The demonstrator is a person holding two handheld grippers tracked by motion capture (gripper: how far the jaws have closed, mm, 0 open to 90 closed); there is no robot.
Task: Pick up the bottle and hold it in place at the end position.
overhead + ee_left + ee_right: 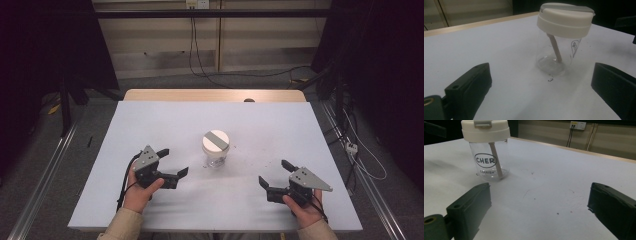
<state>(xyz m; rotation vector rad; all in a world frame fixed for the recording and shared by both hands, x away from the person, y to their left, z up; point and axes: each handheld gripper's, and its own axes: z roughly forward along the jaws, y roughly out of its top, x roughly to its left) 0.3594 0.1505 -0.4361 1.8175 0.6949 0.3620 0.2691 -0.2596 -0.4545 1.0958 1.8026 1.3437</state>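
A clear glass cup (216,150) with a white lid and a grey flip tab stands upright near the middle of the white table top (165,120). A pale straw leans inside the cup (562,42); black lettering shows on its wall (486,157). My left gripper (175,162) rests open to the cup's left, a short way off, nothing between its jaws. My right gripper (277,172) sits open to the cup's lower right, jaws apart and empty. The left gripper (541,87) points at the cup's base; the right gripper (539,205) has the cup to its upper left.
The table's wooden far edge (215,95) borders a floor with cables (200,70). A metal rail (40,175) runs along the left side, another (360,165) along the right. A wall socket (577,125) sits behind the table.
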